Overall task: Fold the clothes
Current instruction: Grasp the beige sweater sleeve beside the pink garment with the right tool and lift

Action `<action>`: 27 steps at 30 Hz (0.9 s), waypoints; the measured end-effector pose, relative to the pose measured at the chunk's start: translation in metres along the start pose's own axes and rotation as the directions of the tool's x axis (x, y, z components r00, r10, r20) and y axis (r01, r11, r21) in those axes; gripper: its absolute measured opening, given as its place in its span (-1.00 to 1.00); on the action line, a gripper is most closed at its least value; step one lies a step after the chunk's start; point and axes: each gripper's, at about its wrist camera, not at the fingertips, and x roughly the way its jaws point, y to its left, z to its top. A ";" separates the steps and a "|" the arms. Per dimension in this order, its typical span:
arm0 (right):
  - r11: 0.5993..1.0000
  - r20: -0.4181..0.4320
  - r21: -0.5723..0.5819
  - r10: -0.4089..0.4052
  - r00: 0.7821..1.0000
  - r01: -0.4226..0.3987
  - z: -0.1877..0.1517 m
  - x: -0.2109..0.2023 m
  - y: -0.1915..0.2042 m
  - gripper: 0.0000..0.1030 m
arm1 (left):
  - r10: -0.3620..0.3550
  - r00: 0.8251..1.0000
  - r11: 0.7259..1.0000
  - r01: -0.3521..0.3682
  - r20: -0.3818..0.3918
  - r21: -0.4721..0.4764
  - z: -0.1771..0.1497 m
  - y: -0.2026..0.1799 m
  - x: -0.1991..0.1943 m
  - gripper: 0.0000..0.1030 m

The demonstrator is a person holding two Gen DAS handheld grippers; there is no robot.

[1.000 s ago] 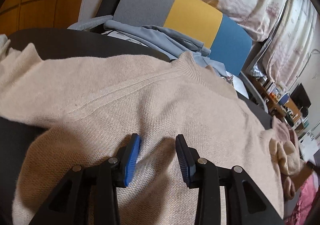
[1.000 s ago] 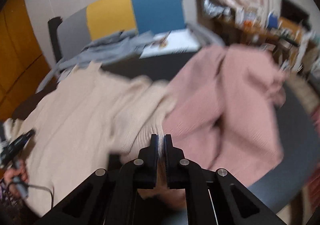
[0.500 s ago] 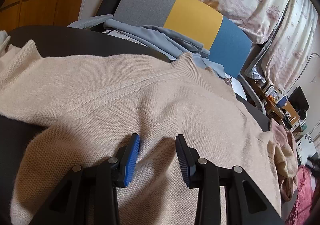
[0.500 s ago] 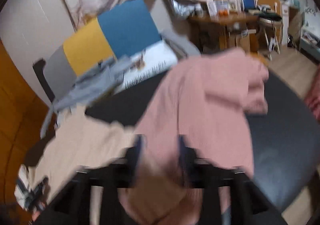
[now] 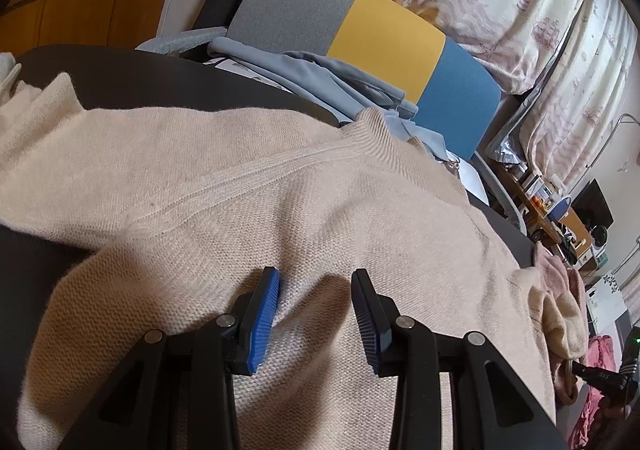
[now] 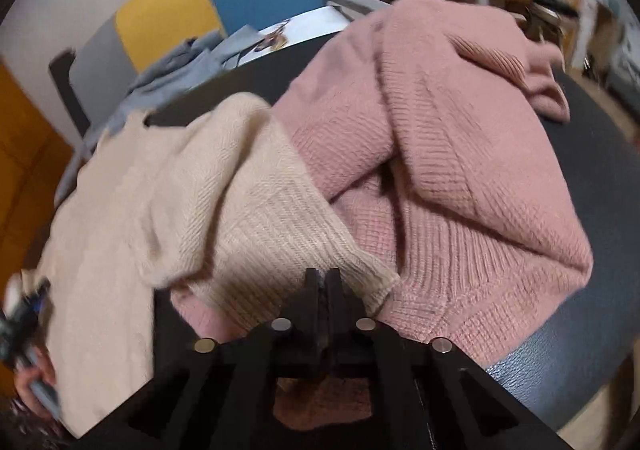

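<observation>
On the dark round tabletop (image 6: 592, 153) a cream knitted sweater (image 5: 248, 185) lies spread flat, its ribbed collar toward the far edge, where a chair with a grey, yellow and blue backrest (image 5: 384, 37) stands with a light blue garment (image 5: 320, 77) draped over its seat. Beside the cream sweater, on the right half of the tabletop, a pink knitted sweater (image 6: 460, 169) sits in a loose, rumpled heap. One cream sleeve (image 6: 276, 226) reaches across and rests on top of the pink knit, its ribbed cuff near the front edge.

The left tool (image 5: 316, 314) hovers low over the body of the cream sweater, its blue-padded jaws standing apart with bare knit showing between them, nothing clamped. The right tool (image 6: 322, 282) is right at the cream cuff with its jaws pressed together; whether a pinch of the cuff is caught between them I cannot tell. Patterned curtains (image 5: 520, 1) hang behind the chair.
</observation>
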 end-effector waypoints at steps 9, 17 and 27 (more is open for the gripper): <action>0.996 0.178 -0.029 -0.078 0.981 0.085 0.046 -0.056 -0.012 -0.99 | 0.003 1.000 1.000 -0.003 0.000 0.001 0.000 0.000 0.000 -0.28; 0.998 0.120 -0.005 0.063 0.991 -0.063 0.041 -0.045 -0.012 0.20 | 0.003 1.000 1.000 -0.003 -0.001 0.003 0.000 0.001 0.000 -0.28; 0.981 -0.049 -0.191 0.017 0.999 -0.026 0.007 0.015 0.025 -0.72 | 0.006 1.000 1.000 -0.006 -0.002 0.007 0.001 0.002 0.000 -0.28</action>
